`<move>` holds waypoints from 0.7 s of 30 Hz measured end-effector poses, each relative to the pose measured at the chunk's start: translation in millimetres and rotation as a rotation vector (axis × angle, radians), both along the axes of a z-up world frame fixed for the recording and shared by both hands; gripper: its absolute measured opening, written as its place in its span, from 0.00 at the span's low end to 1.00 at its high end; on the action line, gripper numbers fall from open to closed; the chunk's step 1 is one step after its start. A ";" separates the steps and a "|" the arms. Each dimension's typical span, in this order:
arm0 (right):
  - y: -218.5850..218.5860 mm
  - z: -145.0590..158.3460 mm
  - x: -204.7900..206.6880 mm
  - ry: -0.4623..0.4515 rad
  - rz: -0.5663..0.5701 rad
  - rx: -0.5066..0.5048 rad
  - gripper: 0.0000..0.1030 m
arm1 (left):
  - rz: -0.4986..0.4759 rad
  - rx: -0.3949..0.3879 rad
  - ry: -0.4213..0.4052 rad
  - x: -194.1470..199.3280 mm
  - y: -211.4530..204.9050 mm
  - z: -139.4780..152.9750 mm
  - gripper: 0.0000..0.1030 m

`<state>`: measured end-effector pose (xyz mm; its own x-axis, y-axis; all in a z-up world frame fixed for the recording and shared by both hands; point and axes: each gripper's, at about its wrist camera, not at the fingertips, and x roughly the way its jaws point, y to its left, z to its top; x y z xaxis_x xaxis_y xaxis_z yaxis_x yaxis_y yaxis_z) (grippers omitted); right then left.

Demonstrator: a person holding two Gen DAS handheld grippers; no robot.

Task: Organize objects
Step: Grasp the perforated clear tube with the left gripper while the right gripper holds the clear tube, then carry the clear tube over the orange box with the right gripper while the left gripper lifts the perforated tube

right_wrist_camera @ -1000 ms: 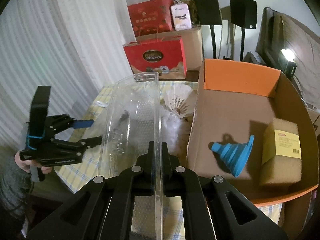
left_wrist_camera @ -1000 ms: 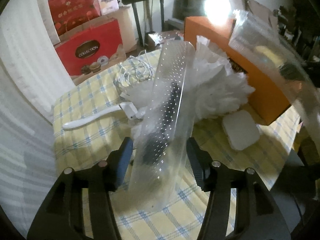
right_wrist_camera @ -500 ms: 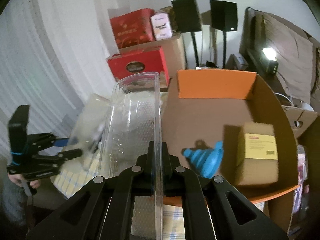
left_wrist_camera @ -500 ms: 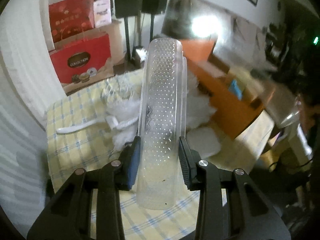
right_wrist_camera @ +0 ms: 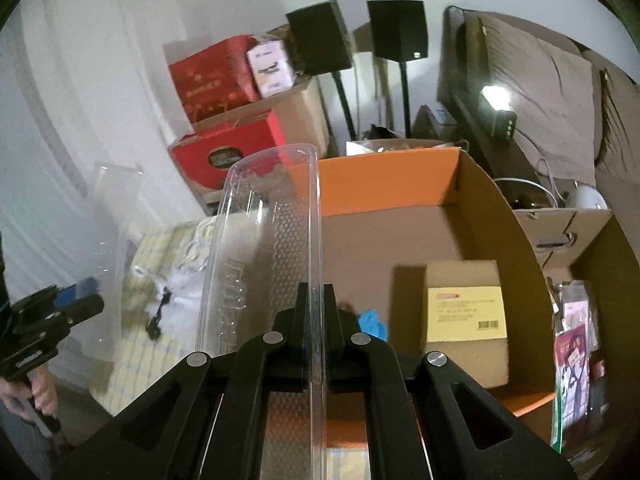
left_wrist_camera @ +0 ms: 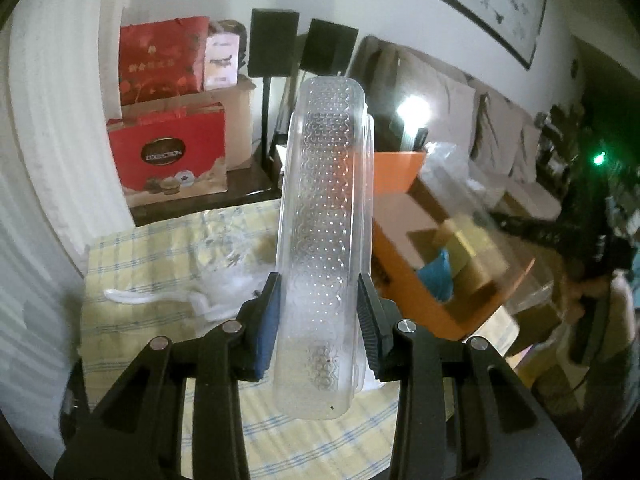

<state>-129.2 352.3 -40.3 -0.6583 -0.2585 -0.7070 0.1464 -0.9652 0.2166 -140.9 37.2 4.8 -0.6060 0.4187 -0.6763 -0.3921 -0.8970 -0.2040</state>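
Note:
My left gripper point(left_wrist_camera: 318, 284) is shut on a dimpled clear plastic tray point(left_wrist_camera: 328, 160), which stands upright between its blue pads above the checked tablecloth point(left_wrist_camera: 140, 248). My right gripper point(right_wrist_camera: 316, 290) is shut on the thin rim of a second clear plastic shell point(right_wrist_camera: 264, 220), held over the near edge of the open cardboard box point(right_wrist_camera: 384, 184). In the right wrist view the left gripper point(right_wrist_camera: 76, 300) shows at the far left with its clear tray point(right_wrist_camera: 116, 232). The box point(left_wrist_camera: 400, 168) holds a blue funnel point(right_wrist_camera: 374, 322) and a carton with a yellow label point(right_wrist_camera: 464, 316).
A white feather duster point(left_wrist_camera: 224, 280) and a small black object point(right_wrist_camera: 156, 316) lie on the table. Red gift bags point(left_wrist_camera: 168, 160) and cardboard boxes stand behind it, with two black speakers point(right_wrist_camera: 396, 28) on stands. A bright lamp point(right_wrist_camera: 496, 96) glares at the back right. More cartons sit right of the box.
The left jaws closed onto the dimpled tray and lifted it upright off the table. The right gripper carried its clear shell to the right, over the open box.

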 end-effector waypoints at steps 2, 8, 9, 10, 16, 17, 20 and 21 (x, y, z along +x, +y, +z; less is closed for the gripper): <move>2.3 -3.7 -8.3 -0.011 -0.015 -0.012 0.04 | 0.008 0.006 0.000 -2.2 8.0 1.0 0.33; 1.2 -18.7 -30.0 -0.047 -0.045 -0.023 0.04 | 0.016 0.027 -0.015 -11.6 29.7 1.9 0.33; 1.1 -21.4 -33.0 -0.053 -0.050 -0.025 0.04 | 0.019 0.029 -0.017 -13.1 33.1 1.6 0.33; 0.7 -23.7 -35.2 -0.058 -0.052 -0.029 0.04 | 0.020 0.033 -0.021 -15.1 37.1 1.1 0.33; -3.7 -38.6 -48.1 -0.098 -0.050 -0.048 0.04 | 0.026 0.053 -0.042 -24.1 55.2 -1.7 0.33; -4.3 -41.3 -49.4 -0.106 -0.048 -0.050 0.04 | 0.027 0.056 -0.045 -24.9 57.5 -1.9 0.33; -11.0 -52.2 -54.5 -0.133 -0.042 -0.052 0.05 | 0.027 0.058 -0.056 -27.7 64.9 -3.3 0.33; -12.8 -56.3 -56.1 -0.142 -0.040 -0.056 0.05 | 0.028 0.056 -0.058 -28.5 66.9 -3.9 0.33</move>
